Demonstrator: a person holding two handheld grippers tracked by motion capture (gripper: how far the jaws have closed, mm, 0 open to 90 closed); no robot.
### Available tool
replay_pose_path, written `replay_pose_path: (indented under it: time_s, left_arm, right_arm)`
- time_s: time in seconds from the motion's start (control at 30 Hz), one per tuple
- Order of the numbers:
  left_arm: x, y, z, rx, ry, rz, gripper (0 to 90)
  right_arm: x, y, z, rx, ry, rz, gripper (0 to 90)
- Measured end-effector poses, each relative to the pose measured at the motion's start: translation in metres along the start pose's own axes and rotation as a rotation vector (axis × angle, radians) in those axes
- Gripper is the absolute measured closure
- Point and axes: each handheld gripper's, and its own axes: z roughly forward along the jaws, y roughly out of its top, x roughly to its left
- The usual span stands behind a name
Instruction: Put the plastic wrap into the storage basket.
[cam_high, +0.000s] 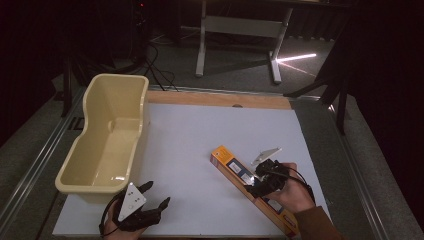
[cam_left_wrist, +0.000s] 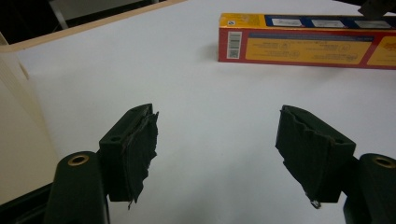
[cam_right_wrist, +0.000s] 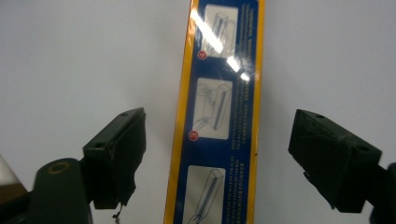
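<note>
My right gripper (cam_right_wrist: 215, 154) stands with its jaws spread wide over the long orange-and-blue box (cam_right_wrist: 219, 112), a pad on either side and clear of its edges, nothing pressed. In the high view that gripper (cam_high: 257, 182) sits over the middle of the box (cam_high: 252, 187), which lies flat and slantwise on the white table top (cam_high: 200, 135), its near end at the table's front edge by my right sleeve. My left gripper (cam_left_wrist: 215, 154) is wide too, with bare table between its pads; its own camera looks across to the box (cam_left_wrist: 303, 46) lying well apart from it. From above, the left gripper (cam_high: 152, 197) rests at the front left of the table, just beside the near end of the cream plastic tub (cam_high: 107, 135), which stands along the left edge.
</note>
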Motion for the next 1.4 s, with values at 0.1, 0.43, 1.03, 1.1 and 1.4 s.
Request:
replay_pose_path:
  time_s: [0.1,0.43,1.03,1.1,1.4]
  left_arm:
    - [0.0,0.0,0.0,-0.002,0.0,-0.003,28.8]
    - [0.0,0.0,0.0,-0.001,-0.004,0.001,28.8]
    - [0.0,0.0,0.0,-0.001,-0.005,-0.001,28.9]
    - [0.0,0.0,0.0,-0.002,-0.006,-0.001,28.9]
    - [0.0,0.0,-0.001,-0.004,-0.005,-0.003,29.0]
  right_arm:
    - [-0.002,0.005,0.006,0.056,0.004,-0.002,17.0]
    - [-0.003,0.012,0.024,0.195,0.01,-0.042,17.3]
    - [-0.006,0.014,0.056,0.397,0.055,-0.052,32.1]
    - [-0.006,0.016,0.057,0.42,0.058,-0.041,32.2]
    - [-0.006,0.025,0.06,0.503,0.049,0.032,38.1]
